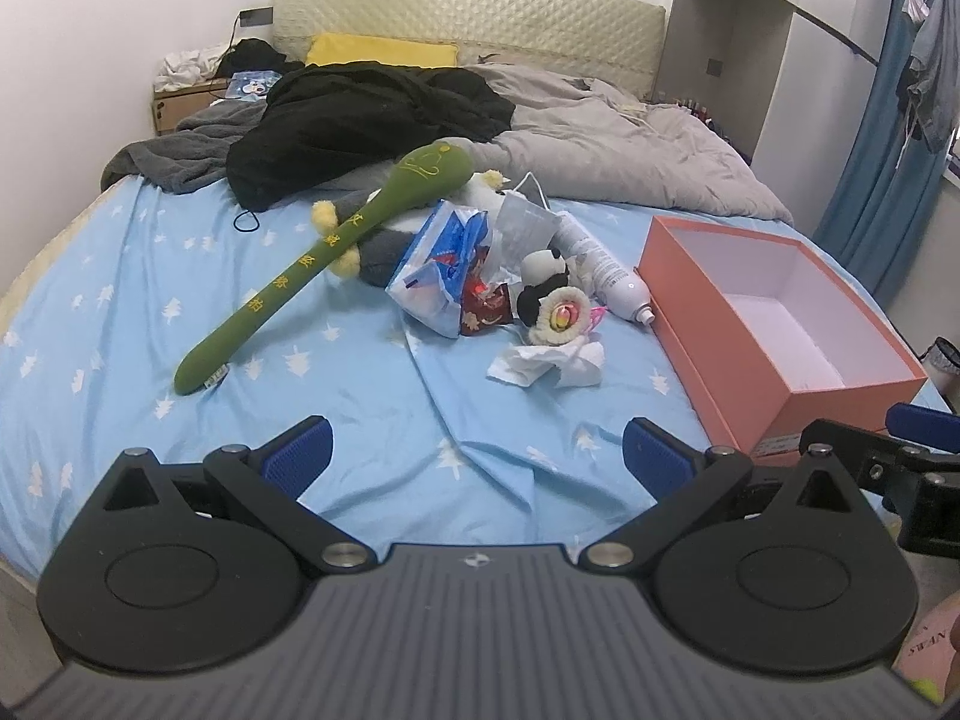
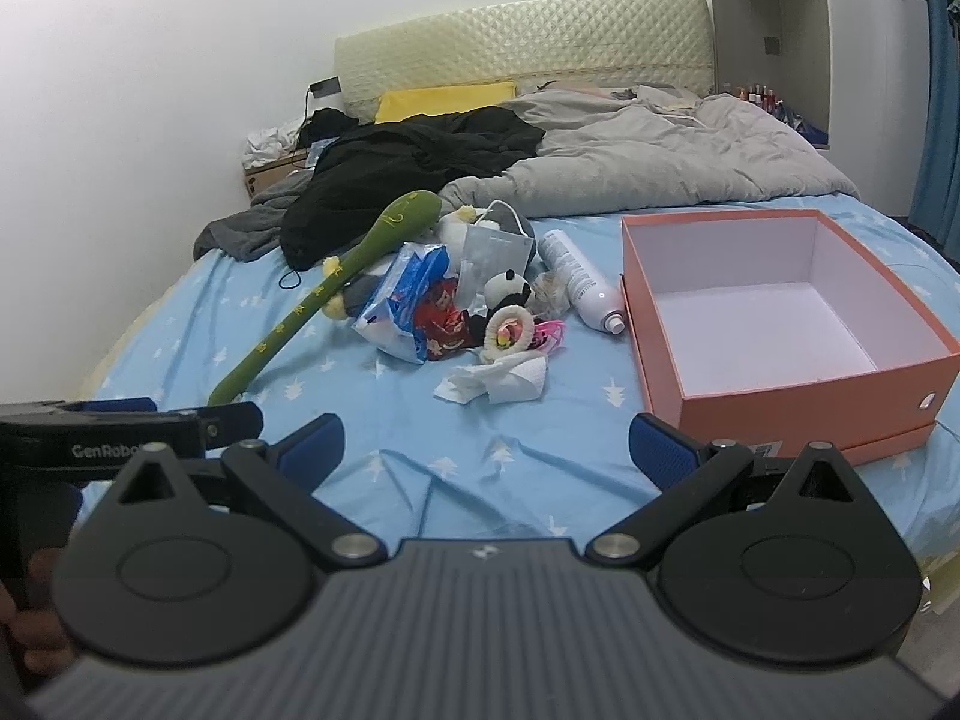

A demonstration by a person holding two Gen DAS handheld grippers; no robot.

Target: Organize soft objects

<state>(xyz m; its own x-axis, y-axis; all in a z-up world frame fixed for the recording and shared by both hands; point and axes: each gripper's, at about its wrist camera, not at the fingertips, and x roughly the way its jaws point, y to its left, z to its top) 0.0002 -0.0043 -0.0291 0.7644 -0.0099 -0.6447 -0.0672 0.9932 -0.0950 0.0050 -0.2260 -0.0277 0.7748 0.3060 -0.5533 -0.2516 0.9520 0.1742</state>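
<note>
Left wrist view: our left gripper (image 1: 477,450) hangs spread, empty, over the bed's (image 1: 360,420) foot edge. Our right gripper (image 2: 486,450) is likewise spread, the box (image 2: 798,414) near the bed's right edge.

L wrist cam: low over foot of bed (image 1: 372,408), facing fwd along its own fingers toward headboard (image 1: 468,12); clutter pile mid-frame, orange box (image 1: 840,402) near at R edge, right gripper (image 1: 900,444) poking in from R. R wrist cam: same low stance and heading, just beside and to the R of the other, so the orange box (image 2: 810,414) sits closer and fuller in frame, left gripper (image 2: 150,420) intruding at L edge. Shared by both: blue sheet, green plush stick (image 1: 312,264) (image 2: 324,294), clutter pile, box, grey duvet (image 1: 630,144) (image 2: 660,150), headboard (image 2: 522,36).
</note>
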